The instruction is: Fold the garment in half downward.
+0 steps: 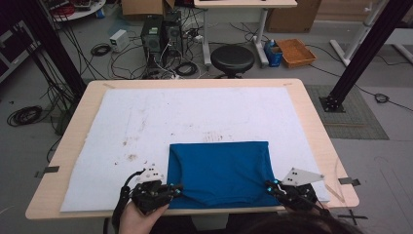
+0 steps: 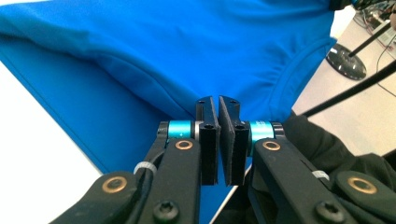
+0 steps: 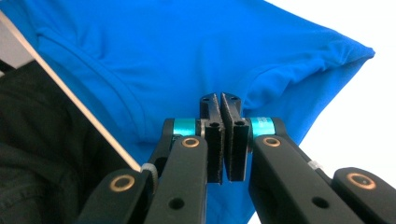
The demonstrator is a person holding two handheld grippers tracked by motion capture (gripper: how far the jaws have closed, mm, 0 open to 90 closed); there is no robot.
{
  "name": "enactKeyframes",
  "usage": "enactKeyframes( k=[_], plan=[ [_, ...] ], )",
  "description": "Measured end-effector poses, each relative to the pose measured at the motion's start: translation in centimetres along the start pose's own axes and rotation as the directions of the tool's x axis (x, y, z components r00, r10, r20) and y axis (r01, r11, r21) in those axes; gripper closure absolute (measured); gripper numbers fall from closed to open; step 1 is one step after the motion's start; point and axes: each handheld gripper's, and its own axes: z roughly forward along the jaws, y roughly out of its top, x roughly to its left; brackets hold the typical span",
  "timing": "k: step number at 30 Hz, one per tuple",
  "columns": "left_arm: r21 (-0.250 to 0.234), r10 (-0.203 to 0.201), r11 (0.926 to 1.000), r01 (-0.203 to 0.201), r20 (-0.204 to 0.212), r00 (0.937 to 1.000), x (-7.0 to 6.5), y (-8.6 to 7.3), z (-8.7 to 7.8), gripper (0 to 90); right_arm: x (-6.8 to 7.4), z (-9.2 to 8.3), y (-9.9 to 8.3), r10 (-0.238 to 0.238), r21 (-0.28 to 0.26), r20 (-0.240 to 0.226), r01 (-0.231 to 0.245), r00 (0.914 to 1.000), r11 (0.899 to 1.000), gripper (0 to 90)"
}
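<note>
A blue garment (image 1: 219,170) lies folded into a rough rectangle on the white sheet (image 1: 195,112), near the table's front edge. My left gripper (image 1: 178,187) is at its near left corner, with the jaws shut and the blue fabric (image 2: 187,46) bunching at their tips. At the near right corner my right gripper (image 1: 269,184) is shut too. In the left gripper view the left gripper (image 2: 218,100) pinches a fold. The right gripper (image 3: 220,97) has cloth (image 3: 163,56) puckering into its tips in its own view. A ribbed neckline seam runs along the near edge.
The sheet covers most of the wooden table (image 1: 311,126) and carries brown stains left of centre. Beyond the far edge stand a black stool (image 1: 232,57), computer towers (image 1: 160,31), cables and an orange tray (image 1: 295,52). Black frame posts (image 1: 360,53) flank the table.
</note>
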Motion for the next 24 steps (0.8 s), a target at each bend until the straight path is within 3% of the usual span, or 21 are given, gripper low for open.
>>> enactKeyframes(
  k=[14, 17, 20, 24],
  plan=[
    [0.038, 0.013, 0.9992, -0.013, -0.020, 0.9997, 0.1, -0.9, -0.1, 85.4, 1.2, 0.1, -0.8, -0.061, 0.032, 0.013, 0.061, 0.9980, 0.998, 88.3],
    [0.011, 0.012, 0.9999, -0.011, -0.071, 0.9974, 0.3, -0.8, -0.3, 69.1, 1.0, 0.0, -0.7, -0.081, 0.008, 0.010, 0.081, 0.9967, 0.997, 76.8],
    [-0.031, 0.019, 0.9993, -0.023, -0.127, 0.9918, 0.8, 0.1, -0.5, 58.4, 0.2, -0.4, -0.1, -0.065, -0.028, 0.042, 0.067, 0.9970, 0.997, 68.5],
    [-0.081, 0.032, 0.9956, -0.047, -0.182, 0.9828, 2.3, 1.9, 0.0, 56.3, -2.2, -0.4, 1.4, -0.027, -0.073, 0.107, 0.034, 0.9939, 0.997, 62.3]
  ],
)
